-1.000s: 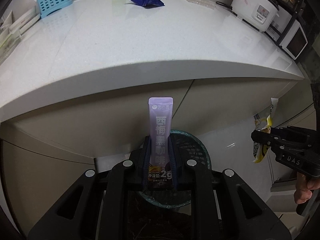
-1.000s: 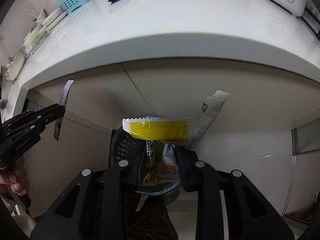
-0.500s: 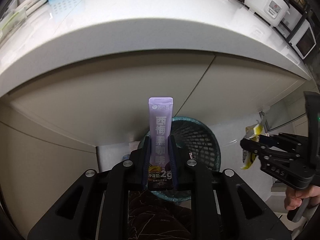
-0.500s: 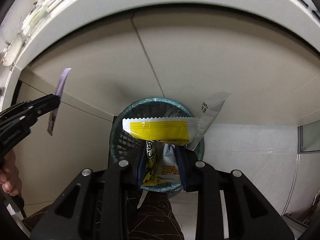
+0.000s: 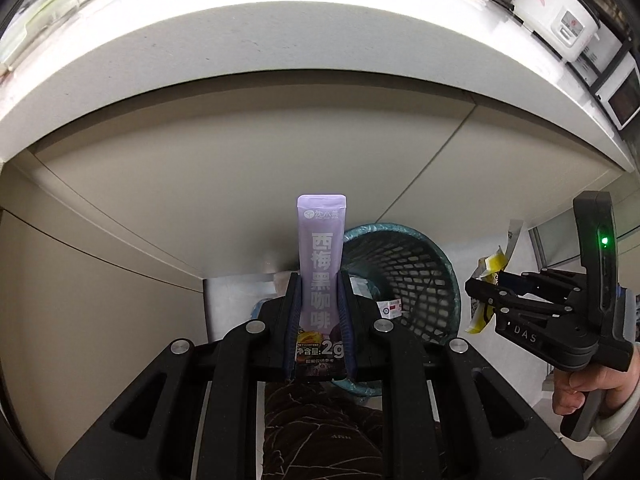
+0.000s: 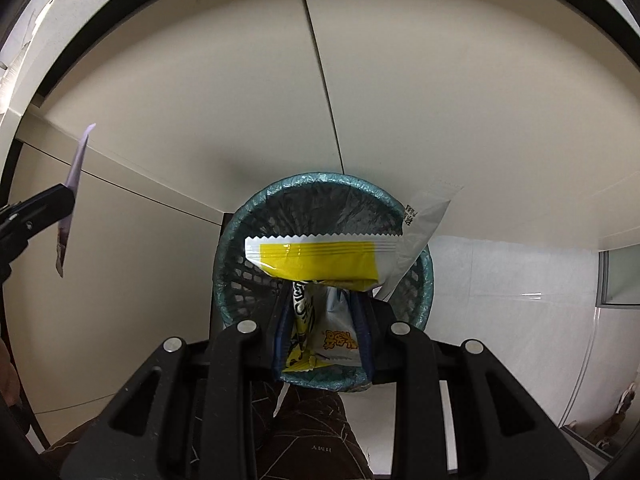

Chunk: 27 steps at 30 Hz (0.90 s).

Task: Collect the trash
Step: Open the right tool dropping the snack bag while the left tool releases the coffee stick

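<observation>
The left gripper point(image 5: 319, 300) has its jaws clenched on a purple coffee sachet point(image 5: 321, 264), which stands upright in front of the cabinet face under the white bench point(image 5: 280, 52). Just right of it sits the teal mesh trash bin point(image 5: 404, 276) on the floor. Further right, the right gripper point(image 6: 322, 320) grasps a yellow-and-white snack wrapper point(image 6: 316, 258) with its jaws closed, held directly above the bin's opening.
</observation>
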Motion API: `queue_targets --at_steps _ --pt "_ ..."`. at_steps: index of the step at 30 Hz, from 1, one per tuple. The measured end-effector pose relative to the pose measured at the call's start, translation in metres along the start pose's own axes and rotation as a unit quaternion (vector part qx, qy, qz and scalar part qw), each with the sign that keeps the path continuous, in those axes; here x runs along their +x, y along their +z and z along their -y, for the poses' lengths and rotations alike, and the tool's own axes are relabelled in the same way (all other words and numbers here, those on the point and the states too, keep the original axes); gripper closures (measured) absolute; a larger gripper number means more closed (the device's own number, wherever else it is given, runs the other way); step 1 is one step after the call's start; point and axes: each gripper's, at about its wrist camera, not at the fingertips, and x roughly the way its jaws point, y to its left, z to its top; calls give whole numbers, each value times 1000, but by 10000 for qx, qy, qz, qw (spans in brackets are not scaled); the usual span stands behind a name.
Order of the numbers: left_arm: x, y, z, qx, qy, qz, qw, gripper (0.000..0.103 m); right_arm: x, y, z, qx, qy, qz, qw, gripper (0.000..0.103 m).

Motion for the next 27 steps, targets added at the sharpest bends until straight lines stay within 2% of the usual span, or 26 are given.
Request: queue_targets --at_steps 2,7,13,15,25,27 --pt "0 -1 -2 8 17 13 10000 86 1 4 -2 1 12 -7 10000 74" --pt "1 -7 -2 -9 36 -27 10000 86 3 4 -10 -10 71 46 10000 62" --pt "8 -7 2 -22 43 -59 10000 86 4 5 -14 -33 70 22 10000 54" --pt "8 -7 2 0 32 -58 10000 86 2 5 -14 -10 89 26 10000 48" --pt "12 -6 11 138 -46 -150 9998 86 -18 2 -4 204 161 327 9991 23" --pt "15 -6 16 183 -84 -167 9997 86 -24 1 3 309 168 428 9985 22"
